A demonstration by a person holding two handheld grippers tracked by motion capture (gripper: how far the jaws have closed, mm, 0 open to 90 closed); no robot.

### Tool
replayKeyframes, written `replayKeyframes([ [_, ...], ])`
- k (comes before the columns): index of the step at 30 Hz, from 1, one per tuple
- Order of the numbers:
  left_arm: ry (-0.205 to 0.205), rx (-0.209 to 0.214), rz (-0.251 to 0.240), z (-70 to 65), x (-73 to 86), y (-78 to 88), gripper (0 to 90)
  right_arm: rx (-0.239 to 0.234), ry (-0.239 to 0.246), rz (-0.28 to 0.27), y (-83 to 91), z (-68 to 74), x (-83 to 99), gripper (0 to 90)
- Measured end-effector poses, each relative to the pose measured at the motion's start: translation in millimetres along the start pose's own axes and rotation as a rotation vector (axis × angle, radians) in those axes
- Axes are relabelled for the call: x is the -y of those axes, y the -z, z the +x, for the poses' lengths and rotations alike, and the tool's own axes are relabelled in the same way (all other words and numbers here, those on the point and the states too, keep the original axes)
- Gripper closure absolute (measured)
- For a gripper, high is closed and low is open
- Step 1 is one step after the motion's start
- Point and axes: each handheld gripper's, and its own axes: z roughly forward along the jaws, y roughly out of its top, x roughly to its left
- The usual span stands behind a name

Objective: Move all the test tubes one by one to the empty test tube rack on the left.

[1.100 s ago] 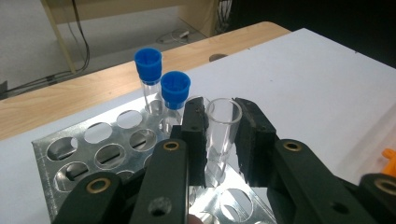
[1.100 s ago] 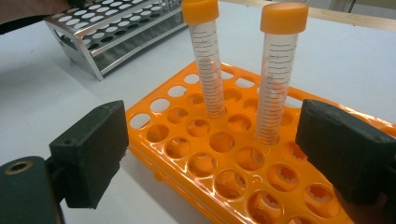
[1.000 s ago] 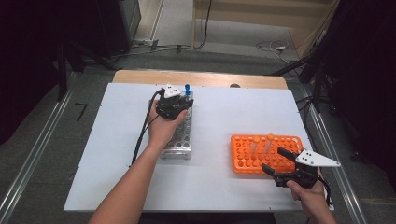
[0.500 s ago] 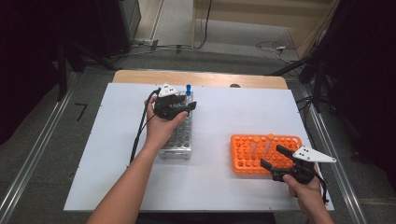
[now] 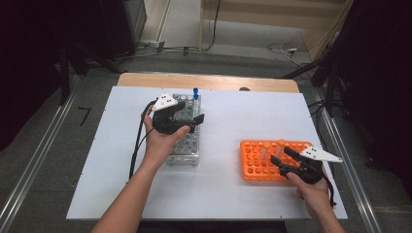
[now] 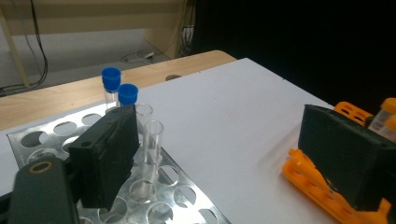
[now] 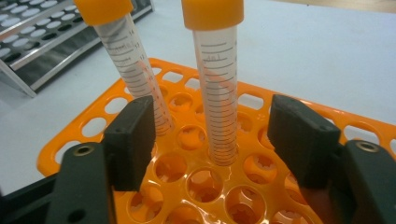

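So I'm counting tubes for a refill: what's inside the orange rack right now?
The orange rack holds two orange-capped tubes, one tilted, one upright. The other holes in sight look empty. The right gripper, jaws open around the upright tube, covers the nearest holes.

White surface (image 5: 233, 194) set on a pale wooden tabletop, whose edge (image 5: 209, 81) shows along the far side. Grey floor (image 5: 43, 126) all round. Metal rails (image 5: 29, 179) run along the floor on both sides of the table. Beyond the far edge, loose cables (image 5: 160, 47) trail over the floor, and a light wooden panel (image 5: 272, 19) stands behind. Dark cabinet (image 5: 116, 24) at far left. Right side falls into deep shadow (image 5: 384, 73).
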Motion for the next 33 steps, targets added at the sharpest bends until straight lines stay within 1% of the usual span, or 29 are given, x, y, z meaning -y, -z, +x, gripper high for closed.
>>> replayKeyframes([
  [1,0.003,0.010,-0.007,-1.6,1.3,3.2,10.4,0.000,0.006,0.001,-1.6,0.0,0.4,36.7],
  [3,0.000,0.014,-0.008,-5.4,4.2,9.5,7.8,0.004,0.003,0.007,-3.6,0.9,0.8,40.0],
  [4,0.004,0.019,-0.012,-7.1,5.6,11.6,6.5,0.008,0.002,0.010,-4.9,1.2,1.0,41.6],
  [5,0.002,0.030,-0.011,-9.5,7.7,15.0,5.4,0.014,0.001,0.014,-5.4,1.5,1.1,43.1],
  [7,-0.004,0.036,-0.011,-13.2,10.9,19.3,2.5,0.026,-0.006,0.024,-7.7,1.1,1.5,46.4],
  [8,-0.005,0.046,-0.014,-15.7,13.3,22.6,1.7,0.033,-0.011,0.029,-8.3,1.2,1.6,47.5],
  [9,-0.004,0.046,-0.016,-17.6,14.8,24.4,0.9,0.045,-0.017,0.032,-9.1,1.3,1.8,48.3],
  [13,-0.018,0.050,-0.023,-27.4,22.0,33.6,0.0,0.052,-0.018,0.037,-10.6,1.4,2.5,49.4],
  [14,-0.023,0.056,-0.022,-30.2,23.6,35.9,0.0,0.052,-0.017,0.035,-10.8,1.7,2.6,49.4],
  [16,-0.028,0.056,-0.022,-34.7,25.7,39.0,0.0,0.051,-0.020,0.028,-11.4,2.1,3.0,48.9],
  [17,-0.027,0.069,-0.024,-37.4,27.4,40.9,0.0,0.050,-0.018,0.026,-11.6,2.3,3.1,49.0],
  [18,-0.030,0.072,-0.023,-39.6,28.7,42.1,0.0,0.052,-0.018,0.026,-11.7,2.8,3.2,49.1],
  [20,-0.047,0.072,-0.011,-43.9,29.9,43.9,0.0,0.055,-0.018,0.021,-12.0,3.0,3.5,50.2],
  [24,-0.029,0.085,-0.021,-49.6,33.0,48.0,0.0,0.058,-0.018,0.014,-12.1,3.8,4.7,55.5],
  [25,-0.034,0.086,-0.017,-51.1,33.9,48.2,0.0,0.058,-0.018,0.013,-12.2,3.8,4.7,57.0],
  [28,-0.031,0.092,-0.010,-54.4,37.1,47.7,0.0,0.071,-0.016,0.010,-12.1,3.1,5.2,65.3],
  [30,-0.031,0.095,-0.006,-56.0,38.6,46.9,0.0,0.072,-0.017,0.012,-11.4,2.4,5.5,70.6],
  [33,-0.031,0.099,0.005,-58.4,40.4,44.9,0.0,0.068,-0.013,0.005,-10.6,1.1,6.5,71.9],
])
